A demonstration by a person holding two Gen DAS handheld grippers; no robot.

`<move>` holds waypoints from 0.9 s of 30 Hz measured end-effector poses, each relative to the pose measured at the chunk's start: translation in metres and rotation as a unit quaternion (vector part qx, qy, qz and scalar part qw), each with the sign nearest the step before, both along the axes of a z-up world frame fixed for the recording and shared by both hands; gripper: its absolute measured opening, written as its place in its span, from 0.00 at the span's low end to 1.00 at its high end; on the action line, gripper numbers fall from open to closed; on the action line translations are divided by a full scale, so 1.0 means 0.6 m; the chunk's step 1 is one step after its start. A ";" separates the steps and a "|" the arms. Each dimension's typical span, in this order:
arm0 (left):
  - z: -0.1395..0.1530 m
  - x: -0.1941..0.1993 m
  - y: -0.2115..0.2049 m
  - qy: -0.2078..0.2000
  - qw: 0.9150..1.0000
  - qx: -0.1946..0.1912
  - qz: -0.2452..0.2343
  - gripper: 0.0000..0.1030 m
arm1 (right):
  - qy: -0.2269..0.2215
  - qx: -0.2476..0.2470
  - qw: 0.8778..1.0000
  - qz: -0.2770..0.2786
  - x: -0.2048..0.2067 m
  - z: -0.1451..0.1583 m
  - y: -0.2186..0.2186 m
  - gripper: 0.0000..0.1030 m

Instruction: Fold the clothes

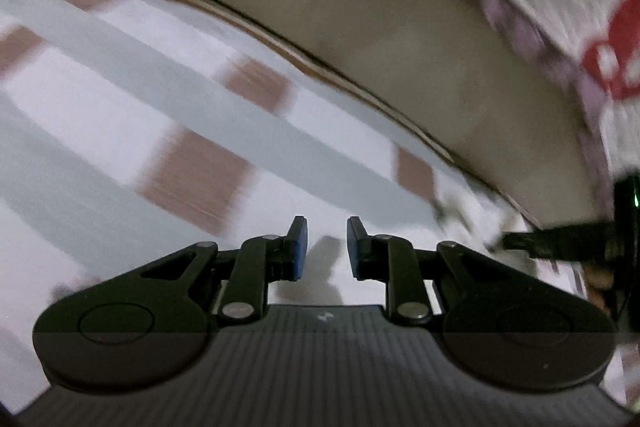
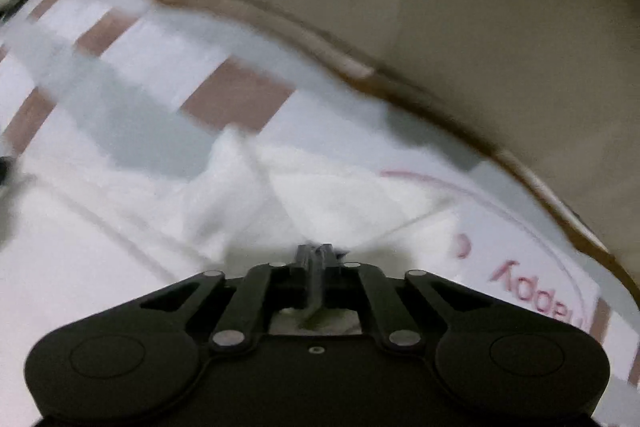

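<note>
Pinching white garment [image 2: 280,195] between closed jaws, right gripper [image 2: 316,255]; left gripper [image 1: 327,247] gapes empty.

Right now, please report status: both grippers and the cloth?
Left gripper open, empty. Right gripper shut on white garment. Garment on striped sheet. Nothing blocking.

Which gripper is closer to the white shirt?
Right. The right gripper is shut on the white shirt, pinching its fabric. The left gripper is open and empty above the striped sheet.
</note>
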State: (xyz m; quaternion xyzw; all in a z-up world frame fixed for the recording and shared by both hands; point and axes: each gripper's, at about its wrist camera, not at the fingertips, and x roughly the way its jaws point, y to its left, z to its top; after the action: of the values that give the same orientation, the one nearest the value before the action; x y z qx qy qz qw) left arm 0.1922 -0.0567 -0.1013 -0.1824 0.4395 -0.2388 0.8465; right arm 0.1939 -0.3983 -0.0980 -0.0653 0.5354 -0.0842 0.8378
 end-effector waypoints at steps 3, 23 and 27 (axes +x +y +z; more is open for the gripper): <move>0.015 -0.010 0.077 -0.005 0.999 -0.005 0.036 0.23 | -0.099 -0.067 0.992 -0.037 -0.036 0.043 -0.003 0.10; -0.041 -0.134 -0.006 -0.011 0.988 0.060 -0.144 0.06 | 0.005 0.191 0.974 0.120 -0.025 0.018 0.306 0.31; -0.016 -0.136 0.019 -0.030 0.991 0.037 -0.123 0.06 | -0.049 0.204 0.972 0.105 -0.047 0.048 0.275 0.10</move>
State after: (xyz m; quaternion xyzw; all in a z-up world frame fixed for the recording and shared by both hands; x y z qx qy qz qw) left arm 0.1103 -0.0454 -0.1110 -0.0879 0.4416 -0.3300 0.8297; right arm 0.1658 -0.2334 -0.0694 0.0551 0.4899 0.1123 0.8627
